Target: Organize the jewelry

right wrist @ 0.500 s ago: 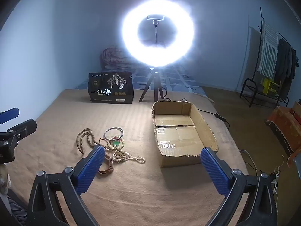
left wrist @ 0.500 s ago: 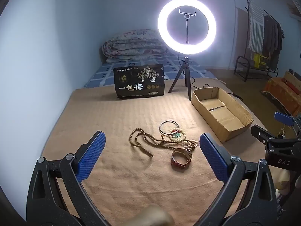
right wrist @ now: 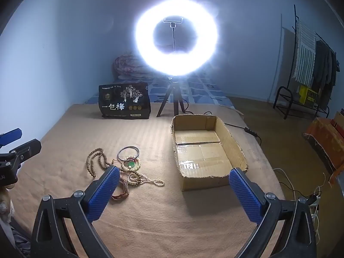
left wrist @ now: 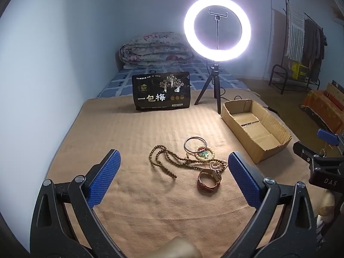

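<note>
A jewelry pile lies on the tan blanket (left wrist: 133, 142): a brown bead necklace (left wrist: 163, 161), a metal bangle (left wrist: 195, 144), a pale bead bracelet with a green stone (left wrist: 204, 153), a pale bead strand (left wrist: 219, 164) and a brown-strapped watch (left wrist: 209, 179). An empty cardboard box (left wrist: 255, 126) stands to their right. My left gripper (left wrist: 174, 176) is open and empty, just short of the pile. My right gripper (right wrist: 174, 190) is open and empty, between the pile (right wrist: 129, 165) and the box (right wrist: 206, 148).
A lit ring light on a tripod (left wrist: 217, 28) and a black printed pouch (left wrist: 161, 91) stand at the back. A folded quilt (left wrist: 154, 50) lies beyond. A clothes rack (right wrist: 309, 64) and cables (right wrist: 286, 180) are off to the right.
Both grippers have shifted slightly; the jewelry and the box have not moved.
</note>
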The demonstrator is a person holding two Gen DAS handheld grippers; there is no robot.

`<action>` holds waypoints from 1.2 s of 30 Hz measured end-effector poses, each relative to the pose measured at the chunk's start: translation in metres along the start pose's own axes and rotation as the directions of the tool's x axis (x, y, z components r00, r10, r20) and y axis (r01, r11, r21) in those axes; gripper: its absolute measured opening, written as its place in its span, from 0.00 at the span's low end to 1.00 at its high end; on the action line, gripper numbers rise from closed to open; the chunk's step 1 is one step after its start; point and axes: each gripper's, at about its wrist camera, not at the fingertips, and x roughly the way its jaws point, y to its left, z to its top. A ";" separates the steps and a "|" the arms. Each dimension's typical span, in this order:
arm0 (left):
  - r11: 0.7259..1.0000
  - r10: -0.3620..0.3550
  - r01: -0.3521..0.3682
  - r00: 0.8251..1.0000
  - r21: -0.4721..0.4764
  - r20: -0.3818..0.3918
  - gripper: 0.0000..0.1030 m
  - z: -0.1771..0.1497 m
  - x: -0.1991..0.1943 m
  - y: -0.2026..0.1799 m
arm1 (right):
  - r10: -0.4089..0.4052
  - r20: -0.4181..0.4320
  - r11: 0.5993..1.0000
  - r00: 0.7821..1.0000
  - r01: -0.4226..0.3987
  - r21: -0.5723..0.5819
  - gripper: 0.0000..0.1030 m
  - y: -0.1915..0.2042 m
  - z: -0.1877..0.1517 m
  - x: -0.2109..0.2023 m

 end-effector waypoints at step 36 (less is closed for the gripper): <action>1.000 0.008 -0.008 1.000 -0.005 -0.002 0.99 -0.001 0.000 0.005 | 0.008 -0.014 1.000 1.000 -0.008 0.005 1.00 -0.002 -0.002 -0.004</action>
